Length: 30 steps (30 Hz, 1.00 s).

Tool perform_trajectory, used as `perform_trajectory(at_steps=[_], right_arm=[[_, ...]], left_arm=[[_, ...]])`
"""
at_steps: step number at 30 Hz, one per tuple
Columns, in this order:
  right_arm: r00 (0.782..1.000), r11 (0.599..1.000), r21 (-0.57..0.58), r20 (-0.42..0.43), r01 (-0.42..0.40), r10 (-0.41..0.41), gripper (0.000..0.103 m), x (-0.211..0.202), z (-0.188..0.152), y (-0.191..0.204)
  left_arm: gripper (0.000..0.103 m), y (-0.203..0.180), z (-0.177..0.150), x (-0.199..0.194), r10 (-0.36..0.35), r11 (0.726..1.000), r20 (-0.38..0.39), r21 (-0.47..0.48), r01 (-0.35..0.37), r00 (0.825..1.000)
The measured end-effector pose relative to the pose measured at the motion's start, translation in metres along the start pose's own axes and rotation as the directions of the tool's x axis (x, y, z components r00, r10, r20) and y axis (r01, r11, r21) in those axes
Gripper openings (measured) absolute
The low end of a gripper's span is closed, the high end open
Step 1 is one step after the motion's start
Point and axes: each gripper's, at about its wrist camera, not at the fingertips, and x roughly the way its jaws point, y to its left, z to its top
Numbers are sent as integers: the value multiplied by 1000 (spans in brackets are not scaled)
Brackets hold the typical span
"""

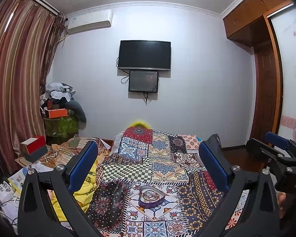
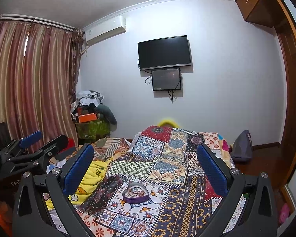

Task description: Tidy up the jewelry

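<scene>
Jewelry [image 1: 150,194] tangled indistinctly, heart-shaped box [image 1: 141,202]

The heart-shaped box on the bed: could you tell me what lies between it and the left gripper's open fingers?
Only patterned patchwork cloth. In the left wrist view, the heart-shaped box sits apart from the left gripper, nothing between.

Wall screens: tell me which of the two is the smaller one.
The lower screen, mounted directly beneath the wide black TV. It is narrower and shows a faint grey picture, not plain black.
</scene>
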Motion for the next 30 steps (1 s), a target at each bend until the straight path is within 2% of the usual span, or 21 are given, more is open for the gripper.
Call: perform_trajectory(at_steps=[30], right_arm=[[1000, 1000, -9, -16, 8, -8, 103, 9, -2, 0]], left_arm=[[102, 6, -5, 9, -32, 999, -21, -14, 32, 999]])
